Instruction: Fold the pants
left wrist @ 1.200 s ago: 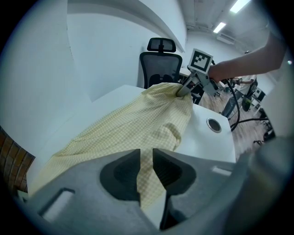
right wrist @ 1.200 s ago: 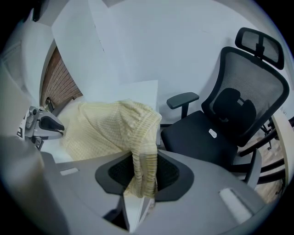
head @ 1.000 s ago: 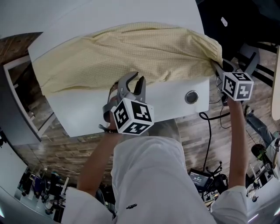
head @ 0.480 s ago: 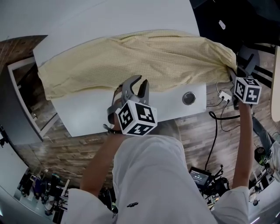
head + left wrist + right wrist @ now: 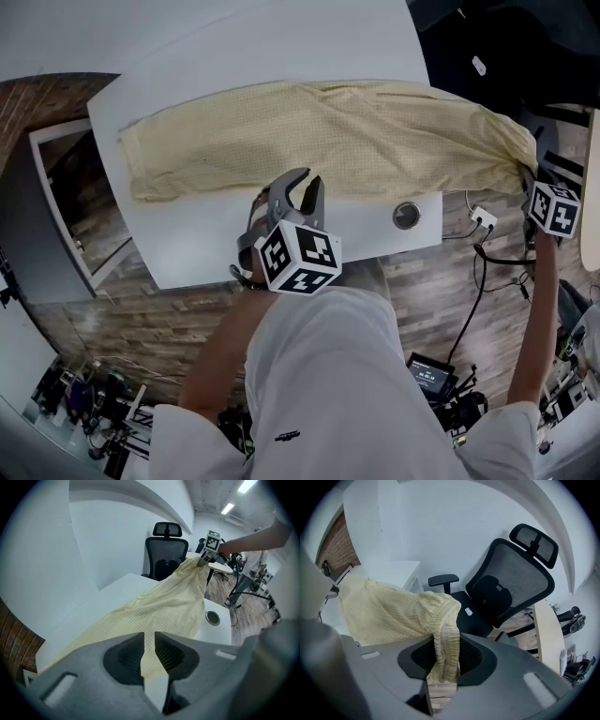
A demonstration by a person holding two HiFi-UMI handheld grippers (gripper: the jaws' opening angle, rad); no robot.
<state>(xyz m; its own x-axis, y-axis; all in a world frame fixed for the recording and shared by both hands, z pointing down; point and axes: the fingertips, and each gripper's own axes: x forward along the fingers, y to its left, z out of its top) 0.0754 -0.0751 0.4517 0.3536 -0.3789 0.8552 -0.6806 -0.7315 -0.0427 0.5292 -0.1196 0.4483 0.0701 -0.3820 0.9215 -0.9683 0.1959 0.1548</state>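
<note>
Left tool [image 5: 307, 180]: at near tabletop [image 5: 234, 56] edge, jaws narrow, just closing in, pants [image 5: 337, 136] hem in the gap, unpinched | cable port [image 5: 406, 216]: near-right corner, beside pants | pants: stretched lengthwise across tabletop | right tool [image 5: 446, 658]: clamped on waistband past right edge | office chair [image 5: 506, 585]: beyond.

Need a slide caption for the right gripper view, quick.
Right tongs shut on the gathered waistband of the yellow pants; black office chair beyond.

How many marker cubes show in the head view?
2. One rides on the left gripper, over the table's near edge. The other rides on the right gripper, which holds the pants beyond the table's right end. None seems hidden.
</note>
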